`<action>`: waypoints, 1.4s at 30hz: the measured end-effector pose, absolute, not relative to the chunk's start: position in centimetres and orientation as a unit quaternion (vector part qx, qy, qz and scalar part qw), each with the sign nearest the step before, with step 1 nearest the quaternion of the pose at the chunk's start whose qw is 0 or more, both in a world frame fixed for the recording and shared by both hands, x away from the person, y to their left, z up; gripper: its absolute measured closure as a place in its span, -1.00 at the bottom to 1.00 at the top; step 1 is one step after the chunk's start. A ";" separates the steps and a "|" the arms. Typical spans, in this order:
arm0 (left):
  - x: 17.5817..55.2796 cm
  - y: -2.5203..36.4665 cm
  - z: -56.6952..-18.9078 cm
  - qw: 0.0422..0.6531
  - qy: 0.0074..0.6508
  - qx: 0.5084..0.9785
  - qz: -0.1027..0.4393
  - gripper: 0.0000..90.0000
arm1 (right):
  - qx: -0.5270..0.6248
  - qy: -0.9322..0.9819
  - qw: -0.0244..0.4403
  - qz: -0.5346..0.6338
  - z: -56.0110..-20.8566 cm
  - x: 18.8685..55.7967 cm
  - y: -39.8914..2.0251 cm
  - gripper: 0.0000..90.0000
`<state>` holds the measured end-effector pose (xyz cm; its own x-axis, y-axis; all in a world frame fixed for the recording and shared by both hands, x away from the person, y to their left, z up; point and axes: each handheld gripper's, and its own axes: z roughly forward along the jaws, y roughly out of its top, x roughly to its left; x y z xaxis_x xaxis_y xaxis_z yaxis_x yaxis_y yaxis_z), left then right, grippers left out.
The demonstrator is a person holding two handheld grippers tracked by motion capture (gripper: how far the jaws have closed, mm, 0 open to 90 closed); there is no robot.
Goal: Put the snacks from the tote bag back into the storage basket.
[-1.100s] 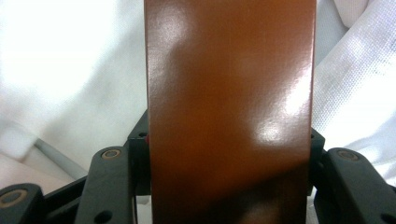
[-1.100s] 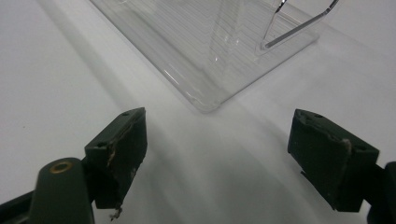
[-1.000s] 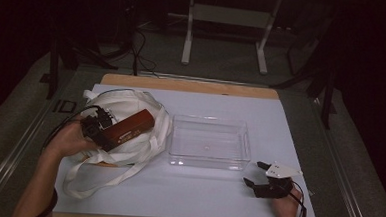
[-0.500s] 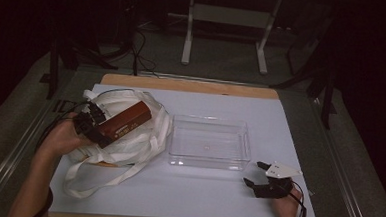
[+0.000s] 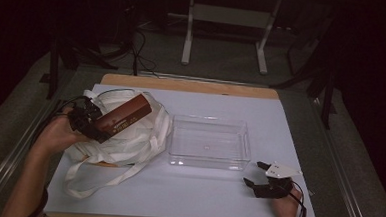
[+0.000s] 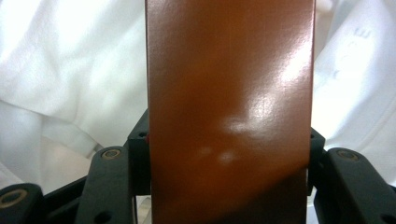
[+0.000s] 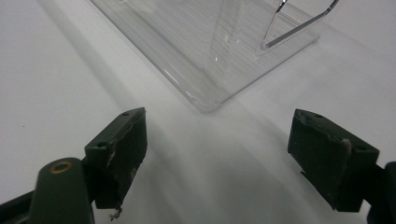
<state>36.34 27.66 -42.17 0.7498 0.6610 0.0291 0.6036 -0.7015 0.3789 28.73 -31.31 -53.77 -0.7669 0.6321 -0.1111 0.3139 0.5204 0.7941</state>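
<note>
Brown box (image 5: 124, 116) in left claw (image 6: 229, 154), lettering unreadable, right claw (image 7: 233, 158) agape

Left claw (image 5: 97, 126) clamped tight, right claw (image 5: 261, 176) spread wide.

Brown box (image 6: 229, 112) cut off top and bottom in left gripper view, its printed side too small overhead.

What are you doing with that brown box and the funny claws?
A person holds a claw in each hand at a table. The left claw is shut on a brown box, holding it up over a white cloth bag. The right claw sits open, holding nothing, on the table's white mat near the corner of a clear plastic tray. Nothing lies in the tray.
</note>
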 end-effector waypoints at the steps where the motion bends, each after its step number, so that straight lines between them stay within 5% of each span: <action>1: 36.3 27.6 -42.0 0.176 0.343 0.919 0.084 -0.01 | 0.279 0.849 0.197 0.403 -53.8 28.7 -31.3 -0.56; 42: 36.0 23.4 -38.2 0.185 0.261 0.943 0.097 -0.01 | 0.279 0.850 0.196 0.402 -53.8 28.7 -31.3 -0.56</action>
